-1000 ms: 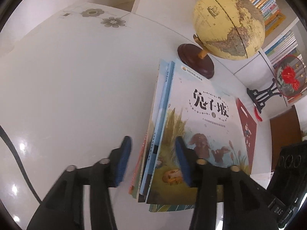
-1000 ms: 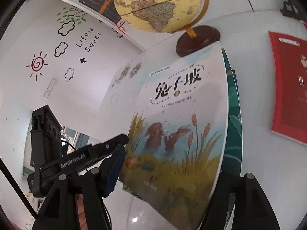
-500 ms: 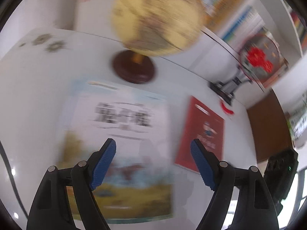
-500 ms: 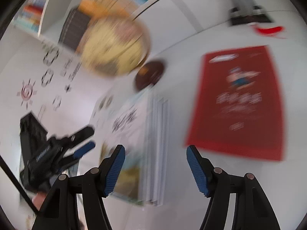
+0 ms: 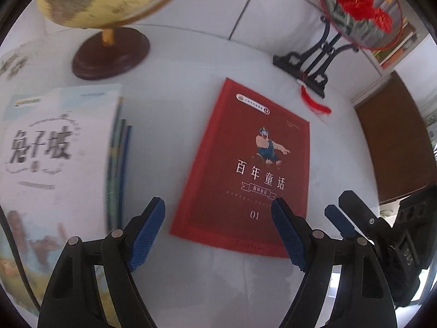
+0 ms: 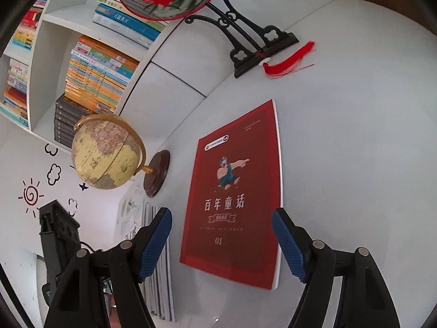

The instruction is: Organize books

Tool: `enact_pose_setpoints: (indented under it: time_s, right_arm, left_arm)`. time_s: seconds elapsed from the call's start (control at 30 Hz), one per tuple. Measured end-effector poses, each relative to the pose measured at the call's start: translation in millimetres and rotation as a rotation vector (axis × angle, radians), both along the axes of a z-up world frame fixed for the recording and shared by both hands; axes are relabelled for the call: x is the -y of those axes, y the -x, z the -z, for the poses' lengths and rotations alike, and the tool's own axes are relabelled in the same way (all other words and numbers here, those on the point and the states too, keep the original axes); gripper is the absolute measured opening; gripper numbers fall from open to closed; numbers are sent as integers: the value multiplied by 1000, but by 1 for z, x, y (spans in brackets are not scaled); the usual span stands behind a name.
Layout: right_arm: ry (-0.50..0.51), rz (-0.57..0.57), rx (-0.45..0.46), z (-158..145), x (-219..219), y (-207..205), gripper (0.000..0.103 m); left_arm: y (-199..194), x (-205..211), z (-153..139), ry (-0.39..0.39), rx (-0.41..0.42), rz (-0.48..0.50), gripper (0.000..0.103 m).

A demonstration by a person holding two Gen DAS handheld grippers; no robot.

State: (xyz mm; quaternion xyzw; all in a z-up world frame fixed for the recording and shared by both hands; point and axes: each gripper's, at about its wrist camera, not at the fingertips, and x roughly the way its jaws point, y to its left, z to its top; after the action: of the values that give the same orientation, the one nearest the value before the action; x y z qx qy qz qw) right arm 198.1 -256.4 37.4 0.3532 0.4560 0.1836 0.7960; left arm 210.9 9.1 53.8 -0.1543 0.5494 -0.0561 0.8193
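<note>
A red book (image 5: 245, 169) with a cartoon figure and "01" on its cover lies flat on the white table (image 5: 169, 104). My left gripper (image 5: 218, 227) hangs open over its near edge with nothing between the blue pads. My right gripper (image 6: 221, 232) straddles the near end of the same red book (image 6: 235, 196). Its jaws are opening, and the pads stand clear of the cover. To the left lies a stack of picture books (image 5: 54, 150) with a rabbit cover on top, seen edge-on (image 6: 158, 273) in the right wrist view.
A yellow globe (image 6: 106, 153) on a dark wooden base (image 5: 109, 54) stands behind the stack. A round red-flower fan on a black stand (image 5: 308, 65) with a red tassel (image 6: 286, 60) sits at the back right. Filled bookshelves (image 6: 95, 68) rise beyond the table.
Both grippers have swung right, from the picture-book stack to over the red book, with their jaws wider. The rabbit-cover book that stood between the right fingers now lies on the stack.
</note>
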Motion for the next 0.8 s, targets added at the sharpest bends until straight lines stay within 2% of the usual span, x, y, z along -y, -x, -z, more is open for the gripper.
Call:
enact_pose_setpoints:
  time_s: [0.1,0.17,0.3,0.4,0.57,0.67,0.8]
  right_arm:
    - [-6,-3,-6,11,3,-9,74]
    - [-11,-2,-12,17,5,-14,74]
    - [-24,2,-22,28,9,-21,76]
    - [-35,7,-38,36,10,-25,76]
    - [-53,8,-26,38,11,-27,80]
    - [-49,-10,-21,38,7,-29,81]
    - [-53,-23,-12,38,3,-31,84]
  left_arm:
    - [-8,6,12,-27,-19,-2,79]
    - [-11,11,14,-81,-13,-3,79]
    - [-16,18,17,-143,-1,41,79]
    - [-19,23,21,-102,-22,77,79]
    - [-23,23,29,-123,-36,59,79]
    - [-26,19,30,-93,-33,53,82]
    - [-30,26,31,-101,-31,79,89]
